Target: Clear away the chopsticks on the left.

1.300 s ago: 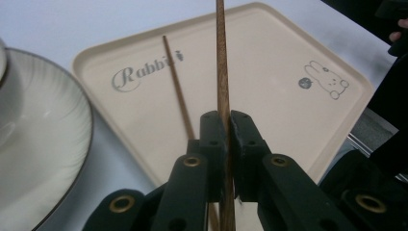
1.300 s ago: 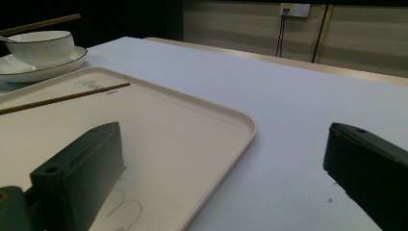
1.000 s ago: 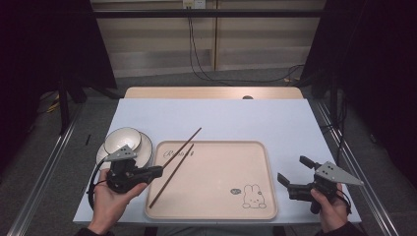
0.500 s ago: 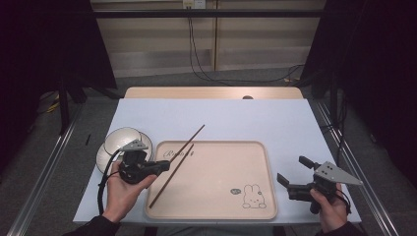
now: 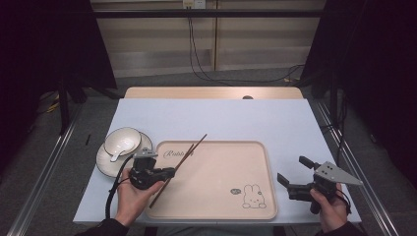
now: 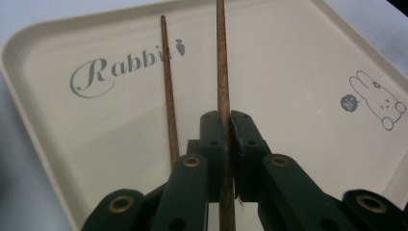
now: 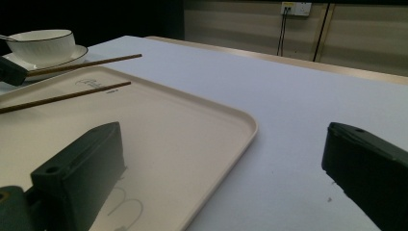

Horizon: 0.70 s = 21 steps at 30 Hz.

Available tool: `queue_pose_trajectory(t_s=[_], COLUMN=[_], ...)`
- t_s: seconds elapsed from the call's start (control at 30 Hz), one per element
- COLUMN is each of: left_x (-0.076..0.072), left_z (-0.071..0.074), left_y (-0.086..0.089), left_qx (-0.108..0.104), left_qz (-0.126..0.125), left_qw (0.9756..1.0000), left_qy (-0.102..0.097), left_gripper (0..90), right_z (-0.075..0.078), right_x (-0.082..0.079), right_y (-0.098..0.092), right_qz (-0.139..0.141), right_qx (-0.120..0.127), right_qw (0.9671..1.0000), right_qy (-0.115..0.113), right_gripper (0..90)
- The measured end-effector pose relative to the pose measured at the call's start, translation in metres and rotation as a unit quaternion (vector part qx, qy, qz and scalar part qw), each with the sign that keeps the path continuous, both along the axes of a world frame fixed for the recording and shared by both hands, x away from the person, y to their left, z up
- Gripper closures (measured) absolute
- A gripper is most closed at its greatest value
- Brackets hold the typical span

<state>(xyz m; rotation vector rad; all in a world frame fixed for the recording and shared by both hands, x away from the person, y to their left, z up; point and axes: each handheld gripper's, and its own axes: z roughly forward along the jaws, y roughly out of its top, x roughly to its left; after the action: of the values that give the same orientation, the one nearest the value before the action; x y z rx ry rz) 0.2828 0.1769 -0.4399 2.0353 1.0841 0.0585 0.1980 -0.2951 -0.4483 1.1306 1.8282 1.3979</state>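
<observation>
Your left gripper point(image 6: 227, 126) is clamped on one chopstick point(image 6: 222, 67) over the left part of the tray point(image 5: 246, 152), its far tip past the tray's back rim. The other chopstick point(image 6: 168, 91) lies just beside it (on the tray). A bowl point(image 5: 123, 141) on a plate point(image 5: 104, 164) sits left of the tray on the desk point(image 5: 221, 118). Your right gripper point(image 5: 295, 173) hangs wide apart, holding nothing, at the tray's right edge.

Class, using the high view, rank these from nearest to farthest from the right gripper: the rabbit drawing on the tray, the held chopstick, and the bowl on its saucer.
1. Rabbit drawing, in the tray's near right corner, closest to the right gripper.
2. Held chopstick, at the tray's left side, clamped in the left gripper.
3. Bowl, on its saucer left of the tray, farthest.
</observation>
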Motion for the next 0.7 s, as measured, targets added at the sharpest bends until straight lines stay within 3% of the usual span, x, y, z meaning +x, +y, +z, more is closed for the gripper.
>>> queue_pose_trajectory(t_s=[0.17,0.53,0.7], left_x=[0.003,0.0,-0.001], left_z=[-0.009,-0.019,-0.022], left_y=[0.002,-0.005,-0.007], left_qx=[0.014,0.053,0.061], left_qz=[0.005,0.008,0.01], left_qw=[0.9998,0.9981,0.9974], left_qy=[0.016,0.031,0.037], left_gripper=[84.6,84.7,84.6], right_z=[0.0,0.0,0.0], right_x=[0.0,0.0,0.0], right_y=[0.0,0.0,0.0], right_qz=[0.001,0.001,0.002], right_qx=[-0.001,-0.001,-0.001], right_qw=[1.0,1.0,1.0], right_qy=[-0.001,-0.001,-0.001], right_gripper=[0.8,0.8,0.8])
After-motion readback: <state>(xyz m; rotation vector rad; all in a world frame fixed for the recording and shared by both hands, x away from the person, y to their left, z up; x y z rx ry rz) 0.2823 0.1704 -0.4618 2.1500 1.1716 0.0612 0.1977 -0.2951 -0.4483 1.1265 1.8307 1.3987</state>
